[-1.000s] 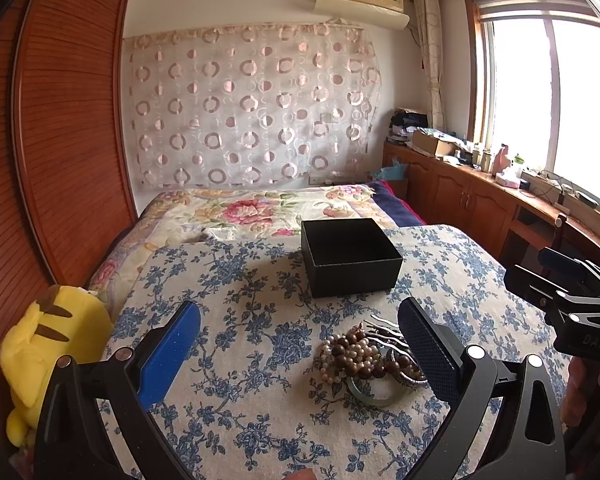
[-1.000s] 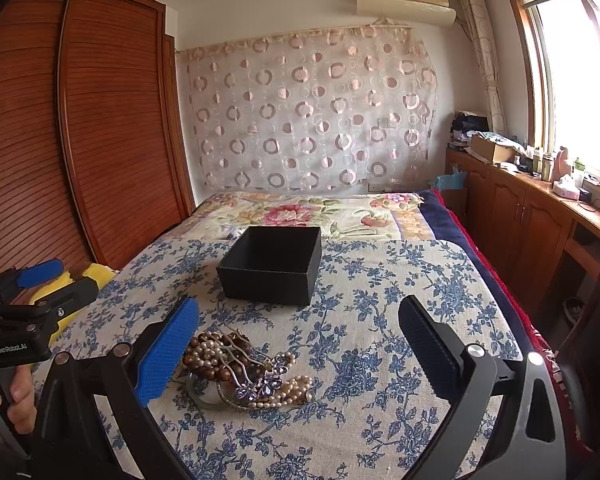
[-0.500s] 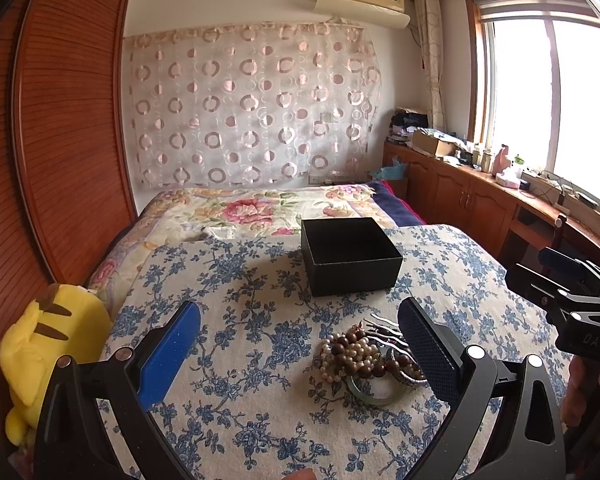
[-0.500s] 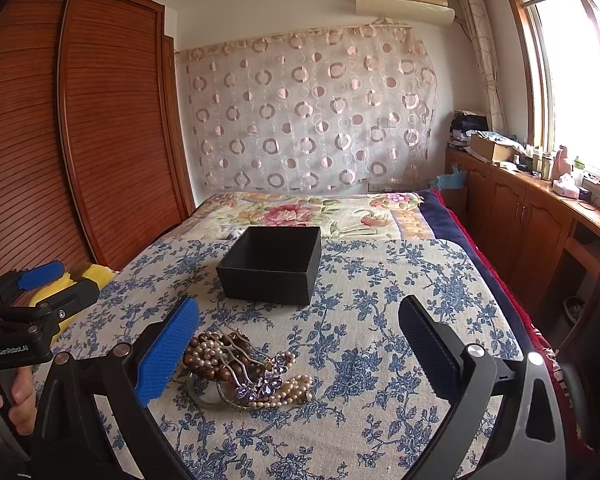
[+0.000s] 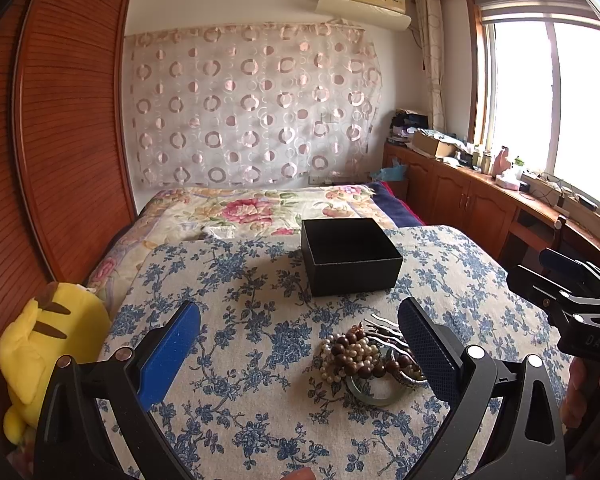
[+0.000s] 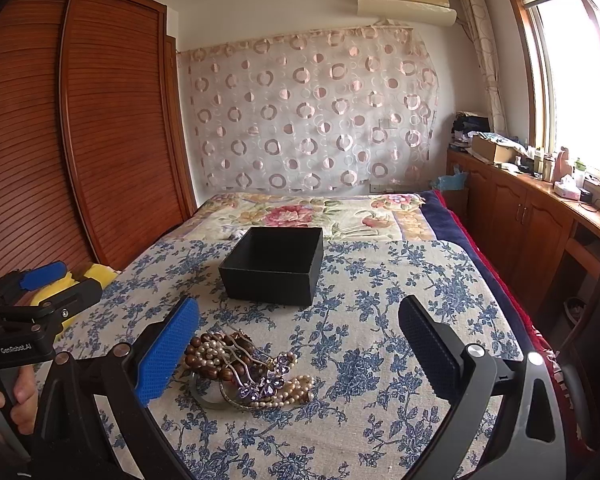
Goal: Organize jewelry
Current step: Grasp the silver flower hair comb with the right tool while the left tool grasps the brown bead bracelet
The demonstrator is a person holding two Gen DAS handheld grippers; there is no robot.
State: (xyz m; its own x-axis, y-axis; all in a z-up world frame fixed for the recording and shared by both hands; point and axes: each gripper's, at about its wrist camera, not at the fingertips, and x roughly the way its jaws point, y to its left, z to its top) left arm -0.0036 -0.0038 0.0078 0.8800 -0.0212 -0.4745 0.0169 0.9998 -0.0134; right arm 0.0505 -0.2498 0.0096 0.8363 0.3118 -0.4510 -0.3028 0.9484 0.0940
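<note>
Your left gripper point(image 5: 298, 344) & right gripper point(image 6: 298, 344): fingers spread, holding nothing. Jewelry pile point(image 6: 244, 368) near black box point(image 6: 274, 266), on floral cloth point(image 6: 380, 320).

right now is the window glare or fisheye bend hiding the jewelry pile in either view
Left wrist view: window blown out white, but the jewelry pile is evenly lit and sharp. Right wrist view: same glare at the right edge, wardrobe bowed by the lens, pile clear.

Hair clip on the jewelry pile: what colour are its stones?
Purple, butterfly-shaped stones on the hair clip, atop the jewelry pile; clearest in the right wrist view.
</note>
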